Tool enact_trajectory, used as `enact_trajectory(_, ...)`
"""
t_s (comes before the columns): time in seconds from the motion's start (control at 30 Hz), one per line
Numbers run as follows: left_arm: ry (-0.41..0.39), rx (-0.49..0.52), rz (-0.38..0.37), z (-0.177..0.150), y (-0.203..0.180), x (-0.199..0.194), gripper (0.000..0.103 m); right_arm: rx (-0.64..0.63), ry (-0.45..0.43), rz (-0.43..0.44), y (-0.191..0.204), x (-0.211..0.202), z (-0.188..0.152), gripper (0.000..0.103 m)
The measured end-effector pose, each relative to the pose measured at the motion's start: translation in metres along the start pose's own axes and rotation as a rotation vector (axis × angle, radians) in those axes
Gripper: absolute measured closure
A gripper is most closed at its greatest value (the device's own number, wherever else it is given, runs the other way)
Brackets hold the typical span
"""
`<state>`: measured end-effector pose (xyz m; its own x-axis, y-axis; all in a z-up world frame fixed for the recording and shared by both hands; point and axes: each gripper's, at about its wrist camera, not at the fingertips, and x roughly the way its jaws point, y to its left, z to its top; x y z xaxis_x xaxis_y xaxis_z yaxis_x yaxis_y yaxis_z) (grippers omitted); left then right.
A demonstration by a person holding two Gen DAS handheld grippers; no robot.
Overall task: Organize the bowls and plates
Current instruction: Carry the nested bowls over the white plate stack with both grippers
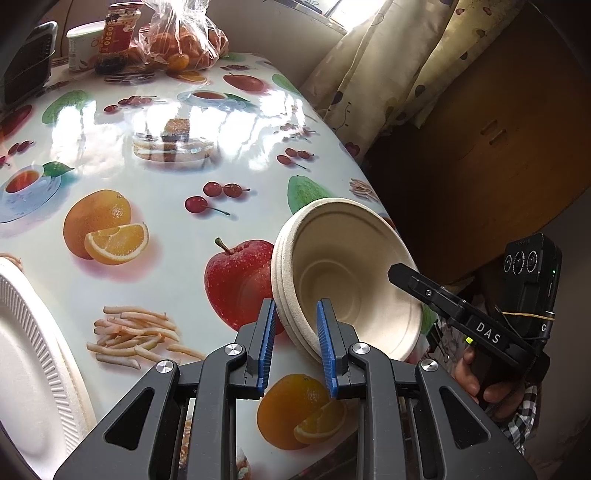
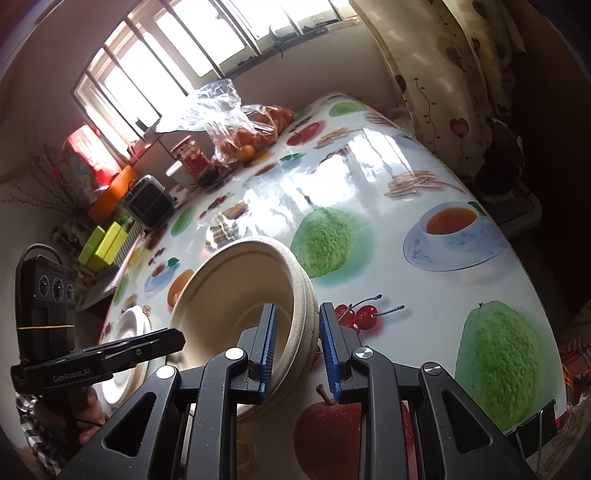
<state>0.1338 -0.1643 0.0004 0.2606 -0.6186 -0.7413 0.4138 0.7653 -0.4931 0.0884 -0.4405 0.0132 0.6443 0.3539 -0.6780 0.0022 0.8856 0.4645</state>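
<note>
A stack of beige paper bowls (image 1: 343, 258) is tipped on its side over the fruit-print table (image 1: 147, 206), held from both sides. My left gripper (image 1: 295, 307) is shut on the stack's rim, which sits between the blue pads. My right gripper (image 2: 297, 308) is shut on the opposite rim of the bowls (image 2: 229, 288). In the left wrist view, one finger (image 1: 424, 286) of the right gripper reaches inside the bowl, and its other finger is hidden behind the wall. A white ribbed plate (image 1: 22, 350) lies at the table's near left, and the same plate (image 2: 129, 332) shows beyond the left gripper's fingers (image 2: 162, 341).
A bag of oranges (image 1: 181, 44), a red-labelled jar (image 1: 122, 33) and a white cup (image 1: 83, 44) stand at the table's far end beside a black device (image 1: 29, 62). A curtain (image 1: 388, 74) and a wooden cabinet (image 1: 498, 147) flank the right table edge.
</note>
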Motion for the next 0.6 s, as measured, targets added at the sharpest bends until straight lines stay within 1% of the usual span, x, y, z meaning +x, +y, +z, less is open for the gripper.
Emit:
enact_trajectory(0.27,-0.019,-0.003,0.011,-0.003,0.001,-0.01,0.079,0.012,-0.011,0.008,0.009,-0.002,0.001,0.08)
enact_trajectory(0.6,-0.078,-0.021,0.027,-0.007,0.009,-0.034,0.079,-0.017,-0.018,0.037,0.032,-0.005,0.0,0.08)
